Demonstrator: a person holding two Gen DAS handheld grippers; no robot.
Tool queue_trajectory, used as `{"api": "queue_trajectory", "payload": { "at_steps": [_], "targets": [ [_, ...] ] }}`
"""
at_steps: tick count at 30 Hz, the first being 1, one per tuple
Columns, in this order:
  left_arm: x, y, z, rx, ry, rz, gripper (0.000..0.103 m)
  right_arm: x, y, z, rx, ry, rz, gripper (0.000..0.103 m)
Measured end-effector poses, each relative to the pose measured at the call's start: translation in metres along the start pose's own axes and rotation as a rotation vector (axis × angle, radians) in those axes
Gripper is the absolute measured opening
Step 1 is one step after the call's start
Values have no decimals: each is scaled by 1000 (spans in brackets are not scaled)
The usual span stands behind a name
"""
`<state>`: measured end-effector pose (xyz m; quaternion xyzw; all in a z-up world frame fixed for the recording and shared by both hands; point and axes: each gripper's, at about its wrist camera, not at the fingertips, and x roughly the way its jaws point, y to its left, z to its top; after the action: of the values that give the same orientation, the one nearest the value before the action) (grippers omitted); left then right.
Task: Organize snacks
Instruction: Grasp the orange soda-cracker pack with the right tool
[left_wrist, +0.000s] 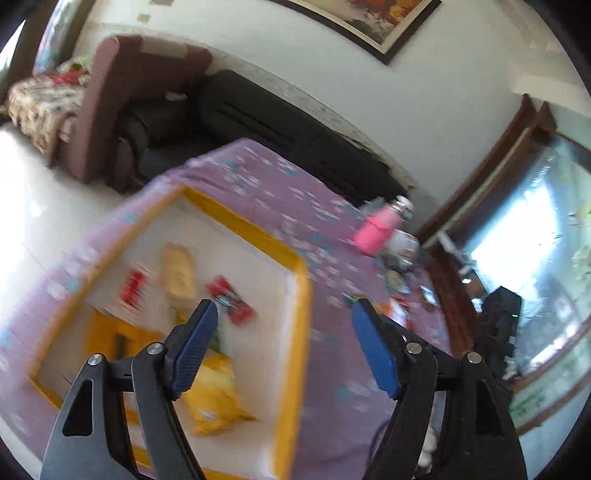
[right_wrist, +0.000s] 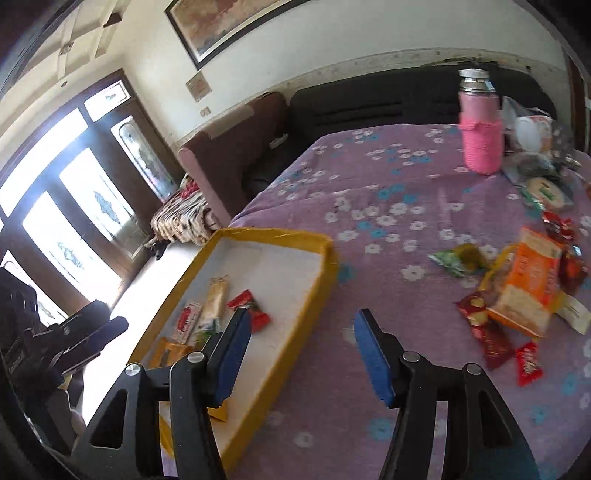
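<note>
A white tray with a yellow rim (left_wrist: 301, 295) lies on the purple flowered tablecloth (left_wrist: 295, 199). Inside it are a red packet (left_wrist: 231, 301), a cream bar (left_wrist: 179, 273), a red-and-white packet (left_wrist: 133, 288) and a yellow packet (left_wrist: 214, 398). My left gripper (left_wrist: 284, 304) hangs open over the tray's right side, holding nothing. My right gripper (right_wrist: 303, 314) stands open and empty over the tray's right rim (right_wrist: 328, 258). To its right, loose on the cloth, lie an orange pack (right_wrist: 528, 288), a green packet (right_wrist: 460, 260) and red packets (right_wrist: 487, 332).
A pink-sleeved bottle (right_wrist: 480, 136) stands at the table's far right among more packets and a white tub (right_wrist: 532, 133). A dark sofa (right_wrist: 369, 99) and a brown armchair (right_wrist: 229, 155) sit beyond the far edge. Bright windows (right_wrist: 55, 206) are on the left.
</note>
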<state>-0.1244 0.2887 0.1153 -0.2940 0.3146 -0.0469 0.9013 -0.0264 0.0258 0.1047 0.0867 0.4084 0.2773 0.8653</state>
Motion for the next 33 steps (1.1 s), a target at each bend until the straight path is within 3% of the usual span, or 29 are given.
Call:
{"api": "queue_trajectory", "payload": {
  "at_steps": [2,8,13,18,21,26,32,33],
  "targets": [
    [11,-19,-20,-2,51,-28,75,-19,-39,-1,56,-22,-57,60],
    [55,-70,-71,71,170,26,75,-88,-157,-17,252,-114,-184,62],
    [78,-94,-88,110,216,54,75,-89,-212,-21,307,-84,-249,62],
    [88,-100,-93,103,258,54,75,-51,-219,-7,352,-33,-175,62],
    [89,-100,-94,105,253,68,75,-18,-213,16,345,23,-189,67],
    [86,-94,-86,108,221,84,75,27,-191,45,291,91,-304,70],
    [91,-84,-86,120,232,82,75,64,-177,48,258,135,-426,73],
    [92,-83,-86,120,234,80,75,64,-175,48,250,126,-432,63]
  ]
}}
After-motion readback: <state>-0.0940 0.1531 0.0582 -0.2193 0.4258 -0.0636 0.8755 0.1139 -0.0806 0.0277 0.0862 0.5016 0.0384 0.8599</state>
